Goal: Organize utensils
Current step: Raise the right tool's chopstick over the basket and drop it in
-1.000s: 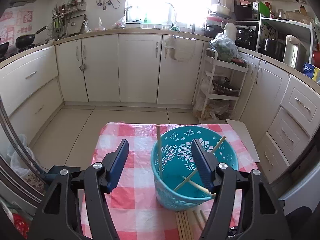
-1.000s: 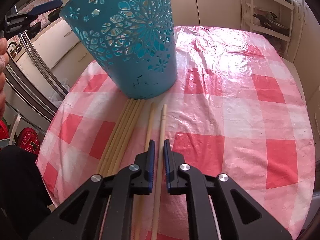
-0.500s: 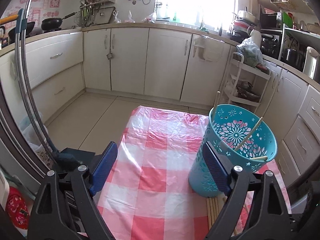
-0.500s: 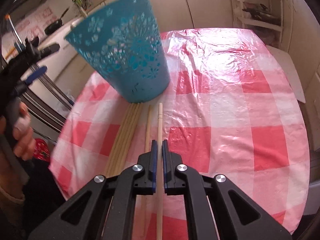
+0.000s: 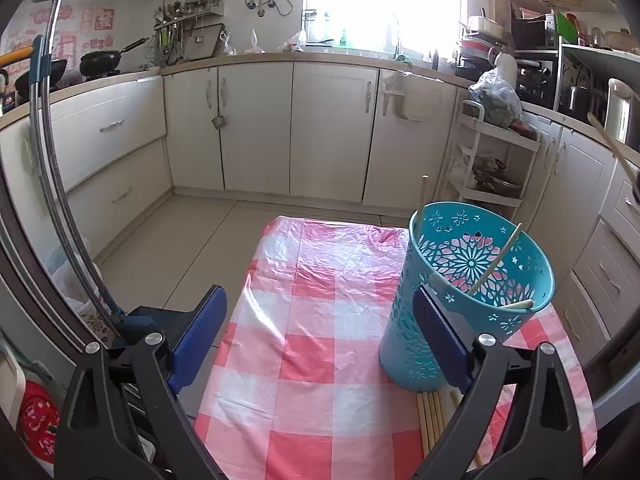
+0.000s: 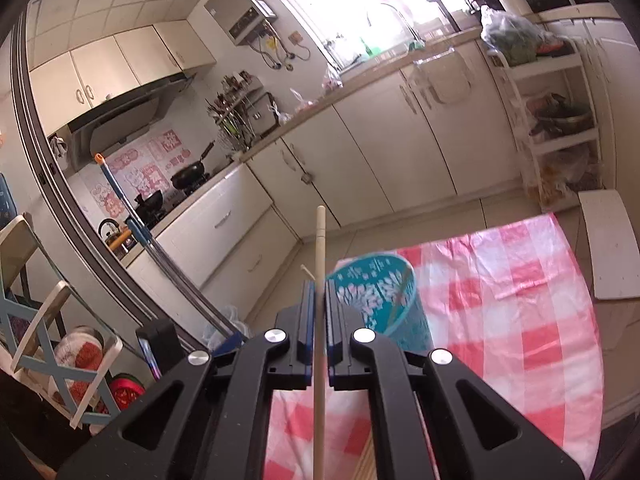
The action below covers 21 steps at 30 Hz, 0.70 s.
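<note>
The right gripper (image 6: 319, 304), jaws clamped on a pale wooden chopstick (image 6: 319, 248), carries it above the perforated turquoise plastic basket (image 5: 472, 292), needing tip-down lowering inside, while the left gripper (image 5: 320, 332) gapes wide, empty.

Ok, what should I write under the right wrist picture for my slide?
Right tool shut on a chopstick, lifted above the checked table, with the teal basket just ahead.

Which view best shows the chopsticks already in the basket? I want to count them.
The left wrist view: it looks into the teal basket, showing three chopsticks leaning inside. In the right wrist view the basket is blurred, partly behind the right gripper.
</note>
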Motion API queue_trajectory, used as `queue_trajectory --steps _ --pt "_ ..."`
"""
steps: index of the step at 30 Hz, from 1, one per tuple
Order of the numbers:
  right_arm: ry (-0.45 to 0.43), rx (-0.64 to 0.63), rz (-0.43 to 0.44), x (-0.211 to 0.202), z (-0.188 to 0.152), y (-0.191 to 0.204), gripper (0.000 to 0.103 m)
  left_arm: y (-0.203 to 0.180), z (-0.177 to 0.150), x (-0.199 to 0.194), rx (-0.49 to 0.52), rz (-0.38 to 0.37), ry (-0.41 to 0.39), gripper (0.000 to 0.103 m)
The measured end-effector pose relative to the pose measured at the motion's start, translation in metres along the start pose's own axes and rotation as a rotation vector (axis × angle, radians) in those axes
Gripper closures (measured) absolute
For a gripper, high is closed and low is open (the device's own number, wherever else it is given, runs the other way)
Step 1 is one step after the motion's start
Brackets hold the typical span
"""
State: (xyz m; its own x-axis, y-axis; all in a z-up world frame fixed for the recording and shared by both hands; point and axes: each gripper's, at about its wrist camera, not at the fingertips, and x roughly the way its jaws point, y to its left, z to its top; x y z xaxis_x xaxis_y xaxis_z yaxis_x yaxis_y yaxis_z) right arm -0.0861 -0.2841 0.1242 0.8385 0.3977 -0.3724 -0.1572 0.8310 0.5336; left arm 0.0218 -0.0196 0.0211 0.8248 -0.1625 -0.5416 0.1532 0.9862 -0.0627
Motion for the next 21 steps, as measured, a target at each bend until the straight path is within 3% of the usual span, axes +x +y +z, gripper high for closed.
queue_trajectory --steps 5,10,15,21 --pt "-0.126 -0.002 -0.032 0.033 0.031 0.009 0.097 0.003 -0.001 0.002 -0.012 0.003 0.003 0.011" --pt "-0.203 0.015 -0.113 0.063 0.041 0.002 0.097 0.008 0.000 0.006 -0.035 -0.001 0.015 0.010" --pt "-0.156 -0.024 -0.188 0.097 0.027 -0.004 0.097 0.013 0.001 0.008 -0.056 -0.007 0.020 0.009" --pt "-0.079 -0.046 -0.210 0.109 0.008 -0.007 0.097 0.015 0.001 0.010 -0.071 -0.016 0.028 0.008"
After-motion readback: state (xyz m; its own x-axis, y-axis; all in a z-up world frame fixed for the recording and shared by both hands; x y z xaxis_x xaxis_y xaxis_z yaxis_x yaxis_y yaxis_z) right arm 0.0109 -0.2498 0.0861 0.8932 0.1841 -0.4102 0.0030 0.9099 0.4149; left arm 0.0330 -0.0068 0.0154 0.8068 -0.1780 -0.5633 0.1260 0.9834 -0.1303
